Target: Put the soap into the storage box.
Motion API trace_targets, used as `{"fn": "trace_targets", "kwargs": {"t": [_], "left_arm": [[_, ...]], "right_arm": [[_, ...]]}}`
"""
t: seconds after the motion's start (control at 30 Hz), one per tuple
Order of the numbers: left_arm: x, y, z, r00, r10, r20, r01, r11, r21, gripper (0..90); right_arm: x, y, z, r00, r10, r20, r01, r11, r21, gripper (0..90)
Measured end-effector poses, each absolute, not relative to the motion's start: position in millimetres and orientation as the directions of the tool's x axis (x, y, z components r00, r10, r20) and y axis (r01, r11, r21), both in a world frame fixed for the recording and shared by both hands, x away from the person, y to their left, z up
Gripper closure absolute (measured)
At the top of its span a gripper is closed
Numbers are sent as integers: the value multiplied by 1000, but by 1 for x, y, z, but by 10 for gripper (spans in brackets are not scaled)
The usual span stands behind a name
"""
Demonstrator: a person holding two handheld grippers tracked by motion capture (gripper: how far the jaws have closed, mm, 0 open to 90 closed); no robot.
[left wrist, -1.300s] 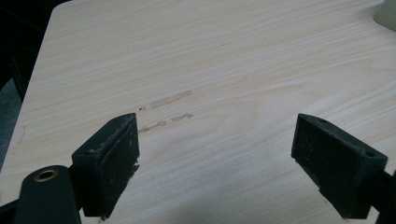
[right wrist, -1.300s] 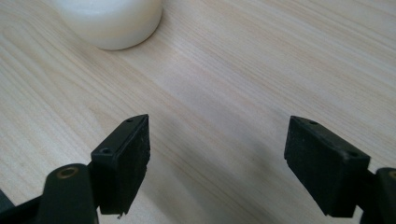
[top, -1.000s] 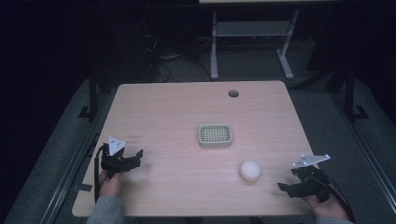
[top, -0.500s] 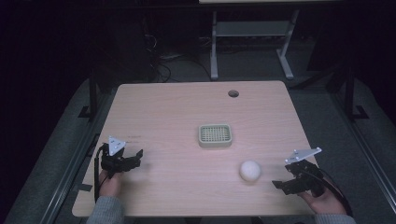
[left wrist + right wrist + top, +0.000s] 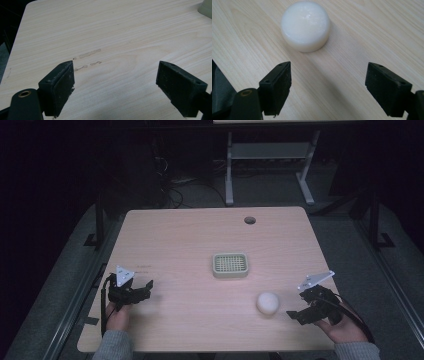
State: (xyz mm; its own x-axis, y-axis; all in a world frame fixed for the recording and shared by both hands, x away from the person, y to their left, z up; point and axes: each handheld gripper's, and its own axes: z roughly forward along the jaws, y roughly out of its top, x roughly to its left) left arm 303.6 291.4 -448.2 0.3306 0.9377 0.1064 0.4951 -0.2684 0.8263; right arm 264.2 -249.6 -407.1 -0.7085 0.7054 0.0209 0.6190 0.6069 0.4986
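Note:
A white round puck [image 5: 268, 303] lies on the wooden table [image 5: 190, 240] at the front right. In the right gripper view the puck [image 5: 305, 25] sits just beyond the jaws, a little left of centre. My right gripper [image 5: 296, 304] is open beside the puck, on its right, with nothing between its jaws [image 5: 327, 77]. A small pale green slatted tray [image 5: 230, 265] rests near the table's middle, and its corner [image 5: 206, 6] shows in the left gripper view. At the front left my left gripper [image 5: 146, 290] is open and holds nothing, low over bare wood [image 5: 117, 77].
A round cable hole [image 5: 249, 220] sits near the table's far edge. Faint tape marks [image 5: 88, 53] lie on the wood ahead of the left gripper. Beyond the table stands a metal shelf frame [image 5: 270, 155] on a dark floor.
My right gripper has moved a little left, closer to the white puck. The left gripper, the puck and the tray have stayed put.

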Motion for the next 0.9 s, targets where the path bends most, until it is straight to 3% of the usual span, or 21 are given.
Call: {"fn": "trace_targets", "kwargs": {"t": [0.9], "left_arm": [[303, 291, -448, 330, 938, 102, 494, -264, 828, 149]], "right_arm": [[279, -224, -394, -768, 640, 7, 576, 687, 443, 192]]}}
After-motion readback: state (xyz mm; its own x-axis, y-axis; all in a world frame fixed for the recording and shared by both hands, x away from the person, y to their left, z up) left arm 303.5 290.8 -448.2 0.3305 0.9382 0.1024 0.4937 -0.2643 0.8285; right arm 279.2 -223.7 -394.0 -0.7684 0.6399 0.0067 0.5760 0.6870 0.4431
